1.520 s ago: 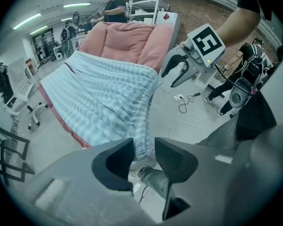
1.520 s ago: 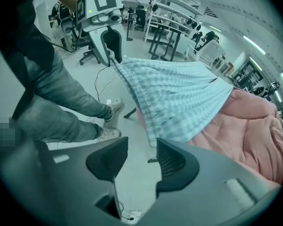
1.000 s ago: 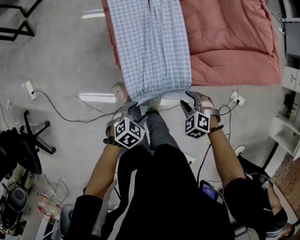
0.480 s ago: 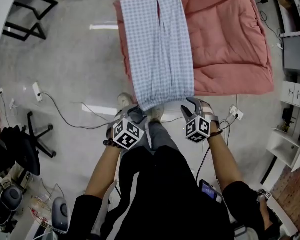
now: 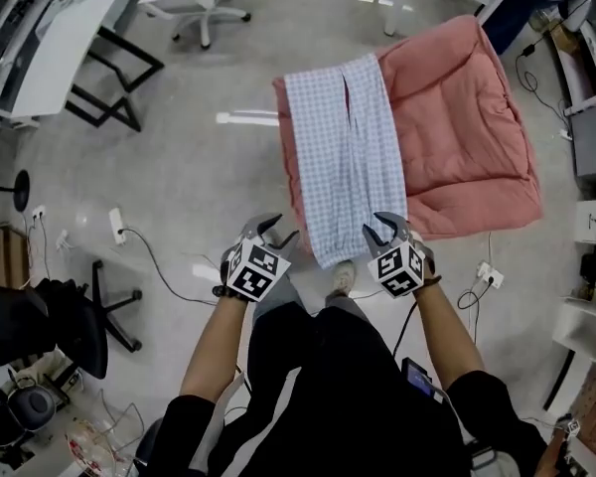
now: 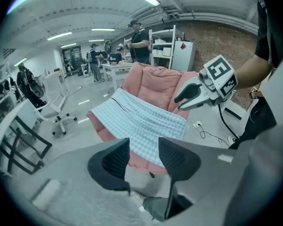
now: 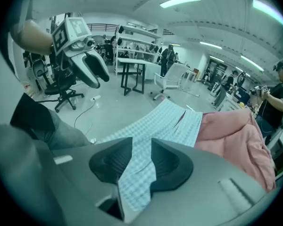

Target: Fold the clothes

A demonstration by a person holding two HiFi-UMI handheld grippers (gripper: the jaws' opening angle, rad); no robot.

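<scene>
Flagging risks, left to right across the head view. First the left gripper (image 5: 278,232): jaws roughly half apart, have just been closing, nothing between them. It sits off the cloth, at 9 o'clock of the waist end (image 5: 343,254). If it shuts there it bites air, the fold gets lifted from one corner only and lands skewed.

Next the trousers (image 5: 343,157) (checked, light blue). They lie flat on the left strip of the pink quilt (image 5: 457,117), with the waist end hanging past the quilt's near edge. A lopsided tug could slide the lot off onto the floor (image 5: 179,167).

Then the right gripper (image 5: 385,229), at 3 o'clock of the waist end, over its corner. Jaws narrower than half, also just been closing. Checked cloth shows in the gap, but the pads don't look to be pinching it, so I'd call it empty-handed. Risk there is a shallow bite that slips, or catching quilt along with the fabric.

Orientation: long axis runs roughly 12 to 6 o'clock, far end leaning a touch towards 11. The leg cuffs (image 5: 333,68) point to 12, away from the person; the waist points to 6. Legs lie side by side, split visible at the far end.
</scene>
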